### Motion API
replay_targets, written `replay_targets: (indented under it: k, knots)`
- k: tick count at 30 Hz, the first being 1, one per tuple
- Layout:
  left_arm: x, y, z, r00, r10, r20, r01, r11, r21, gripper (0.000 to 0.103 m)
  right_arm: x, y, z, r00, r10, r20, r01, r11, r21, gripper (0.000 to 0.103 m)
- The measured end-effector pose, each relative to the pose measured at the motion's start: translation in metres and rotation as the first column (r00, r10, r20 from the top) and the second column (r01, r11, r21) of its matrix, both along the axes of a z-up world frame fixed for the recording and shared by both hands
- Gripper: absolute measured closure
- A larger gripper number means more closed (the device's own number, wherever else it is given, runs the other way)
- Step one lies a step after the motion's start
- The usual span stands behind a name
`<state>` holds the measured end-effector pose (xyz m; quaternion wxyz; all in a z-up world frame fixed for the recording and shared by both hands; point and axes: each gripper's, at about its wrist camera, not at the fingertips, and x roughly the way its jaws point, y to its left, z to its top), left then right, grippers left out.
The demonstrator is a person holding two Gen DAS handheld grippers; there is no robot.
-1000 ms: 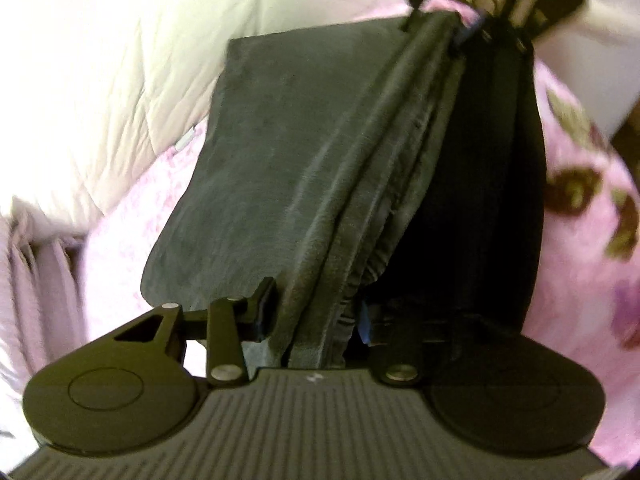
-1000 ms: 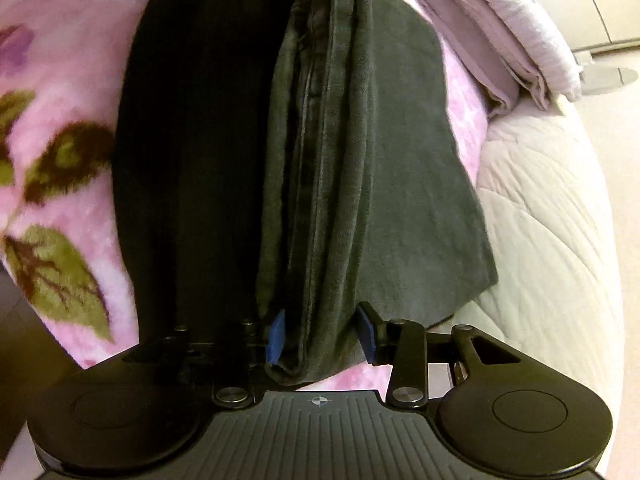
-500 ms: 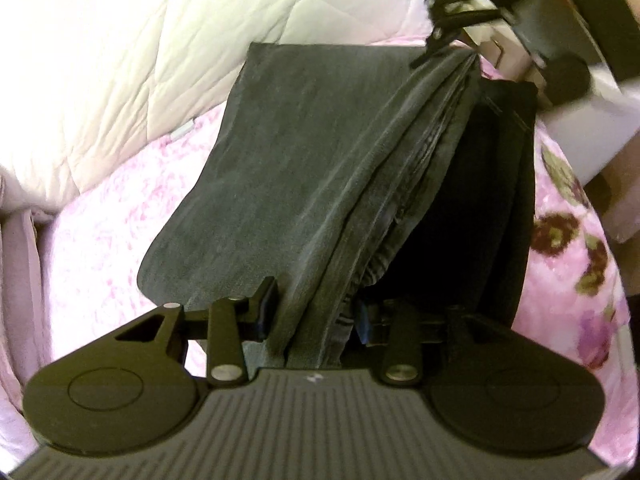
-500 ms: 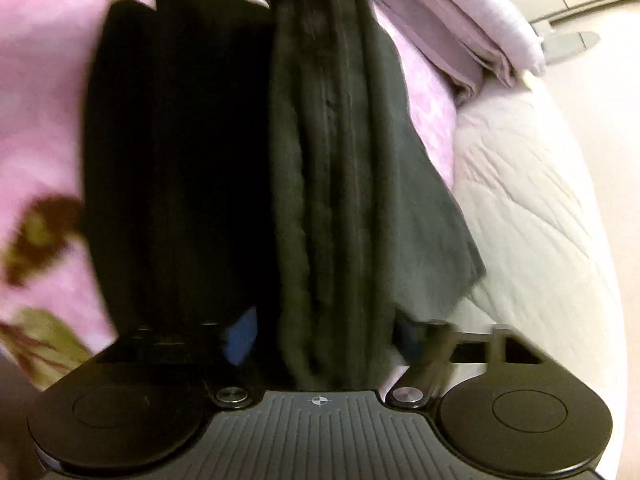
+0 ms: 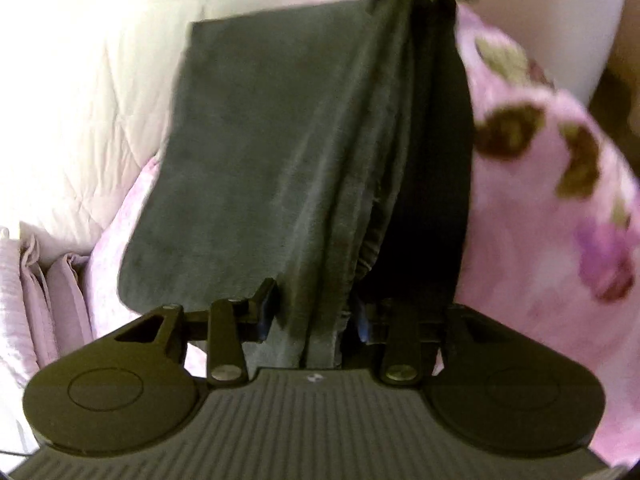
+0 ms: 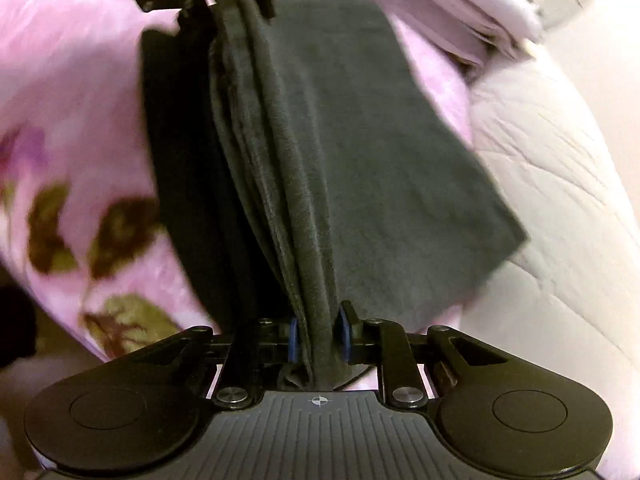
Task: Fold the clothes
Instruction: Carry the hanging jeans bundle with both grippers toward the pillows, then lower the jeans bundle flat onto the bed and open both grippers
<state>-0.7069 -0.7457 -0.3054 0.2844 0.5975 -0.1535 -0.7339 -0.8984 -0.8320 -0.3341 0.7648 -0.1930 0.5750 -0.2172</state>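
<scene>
One dark grey garment [image 5: 256,168] spans two grippers: left gripper [image 5: 312,316] clamps its bunched edge; right gripper [image 6: 318,338], at 12 o'clock, closing on it. No legible writing.

pink fleece blanket [image 5: 560,248] w/ brown n olive leaf print + purple blotches, cream quilted comforter [image 5: 88,92] next to it, stack of folded pale lilac linens [image 6: 452,12] at the far edge, all a bit blurry tbh
</scene>
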Motion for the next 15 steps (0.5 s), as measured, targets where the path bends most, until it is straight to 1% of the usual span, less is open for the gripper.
replay_targets:
  k: [3,4,5,7,9,11,12,14,15]
  knots:
    - [0.007,-0.001,0.006,1.000,-0.007,0.000,0.007,1.000,-0.008,0.063,-0.006,-0.002,0.009,1.000,-0.001,0.002,0.001,1.000,-0.004,0.082]
    - [0.010,-0.002,0.008,1.000,-0.010,0.000,0.010,1.000,-0.009,0.063,-0.007,-0.002,0.010,1.000,0.001,-0.005,-0.001,1.000,-0.008,0.078]
    - [0.013,-0.002,0.010,1.000,-0.014,0.004,0.014,1.000,-0.003,0.062,-0.008,0.000,0.009,1.000,0.005,-0.017,-0.005,1.000,-0.013,0.076]
    - [0.020,0.000,0.015,1.000,-0.021,0.018,0.021,1.000,0.010,0.062,-0.009,0.005,0.006,0.999,0.005,-0.041,-0.005,1.000,-0.020,0.074]
    - [0.033,0.004,0.023,1.000,0.006,0.019,-0.007,1.000,0.020,0.062,-0.008,0.008,0.005,0.998,-0.015,-0.053,0.014,1.000,-0.018,0.072]
    - [0.052,0.007,0.036,0.998,0.058,-0.008,-0.058,0.997,0.047,0.062,-0.010,0.010,0.007,0.997,-0.050,-0.054,0.049,0.999,-0.004,0.072]
    - [0.064,0.007,0.045,0.994,0.102,-0.033,-0.100,0.993,0.069,0.063,-0.015,0.011,0.011,0.996,-0.081,-0.043,0.082,0.997,0.015,0.072]
    - [0.095,0.010,0.061,0.972,0.206,-0.110,-0.192,0.974,0.124,0.063,-0.026,0.012,0.023,0.989,-0.150,-0.010,0.151,0.987,0.060,0.071]
    - [0.110,0.009,0.070,0.952,0.265,-0.152,-0.245,0.959,0.140,0.063,-0.031,0.012,0.031,0.983,-0.185,0.020,0.182,0.979,0.086,0.071]
